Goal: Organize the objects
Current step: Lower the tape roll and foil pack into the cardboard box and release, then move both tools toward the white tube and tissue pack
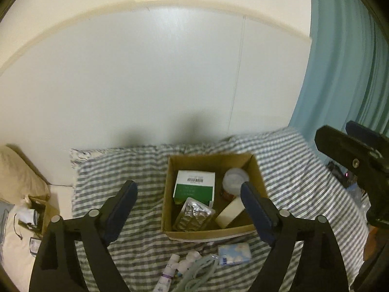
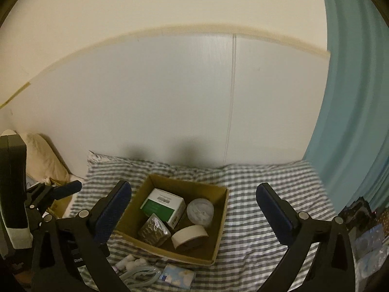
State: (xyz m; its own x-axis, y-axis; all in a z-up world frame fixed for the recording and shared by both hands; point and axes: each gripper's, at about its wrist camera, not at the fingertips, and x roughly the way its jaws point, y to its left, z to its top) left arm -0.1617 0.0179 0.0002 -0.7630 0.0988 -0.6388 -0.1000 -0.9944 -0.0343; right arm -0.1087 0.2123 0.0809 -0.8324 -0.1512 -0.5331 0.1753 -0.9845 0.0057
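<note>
An open cardboard box [image 1: 167, 194] [image 2: 220, 221] stands on the striped bed. Inside it lie a green-and-white carton [image 1: 194, 187] [image 2: 163, 205], a silver blister pack [image 1: 194, 215] [image 2: 153, 230], a white-lidded jar [image 1: 234, 180] [image 2: 200, 209] and a cream tape roll [image 1: 229, 214] [image 2: 189, 236]. My left gripper [image 1: 187, 185] hangs open above the box with nothing between its fingers. My right gripper [image 2: 193, 186] is also open and empty, above and in front of the box. A blue-and-white packet [image 1: 234, 253] [image 2: 178, 273], small white tubes [image 1: 170, 267] and a pale green cord [image 1: 197, 272] lie loose in front of the box.
The grey-striped sheet [image 1: 304, 170] [image 2: 267, 177] meets a white wall panel [image 1: 170, 73] behind the box. A teal curtain [image 1: 340, 60] [image 2: 352, 97] hangs at the right. At the left are a beige pillow [image 1: 17, 170] and a second small box [image 1: 46, 209] with clutter.
</note>
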